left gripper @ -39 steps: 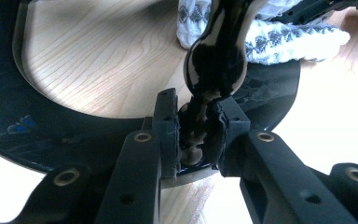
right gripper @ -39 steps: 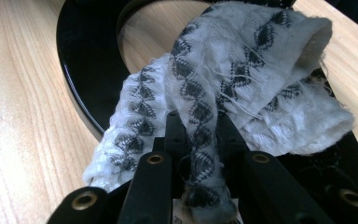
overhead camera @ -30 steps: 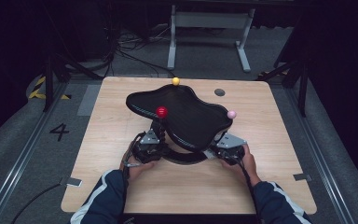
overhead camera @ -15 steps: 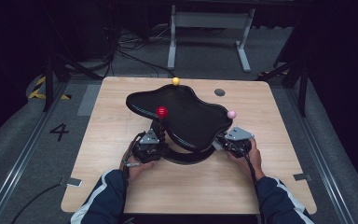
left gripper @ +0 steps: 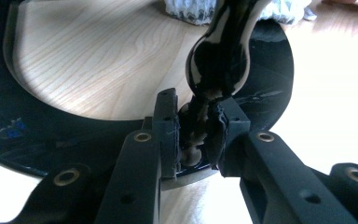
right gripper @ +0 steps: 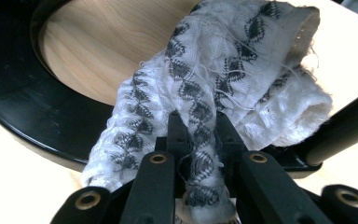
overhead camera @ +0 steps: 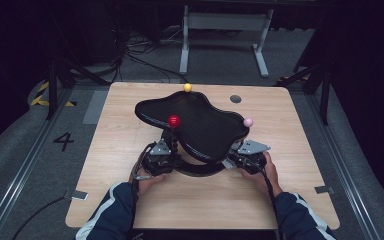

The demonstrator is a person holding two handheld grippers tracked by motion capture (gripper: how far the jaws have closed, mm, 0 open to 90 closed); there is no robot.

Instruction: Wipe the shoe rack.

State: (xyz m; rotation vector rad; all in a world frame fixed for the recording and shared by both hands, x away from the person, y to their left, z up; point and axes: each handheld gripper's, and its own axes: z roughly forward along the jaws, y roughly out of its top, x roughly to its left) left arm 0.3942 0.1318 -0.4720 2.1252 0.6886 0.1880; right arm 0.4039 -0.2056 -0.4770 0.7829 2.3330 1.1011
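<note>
Clamping the glossy black stem [left gripper: 219, 56] of the stand low in the centre of the left gripper view, the left gripper [left gripper: 196, 135] seems to steady it, while the right gripper [right gripper: 199, 140] is clenched on a white cloth with black zigzag pattern [right gripper: 223, 79], likely for wiping the black ring base [right gripper: 23, 112] beneath it. In the high view, at the frame's centre on the worktop [overhead camera: 300, 200], one wavy black tray [overhead camera: 195, 122] tops that stand, with three balls at its rim: one red [overhead camera: 174, 121], one yellow [overhead camera: 187, 87], one pink [overhead camera: 248, 122].
</note>
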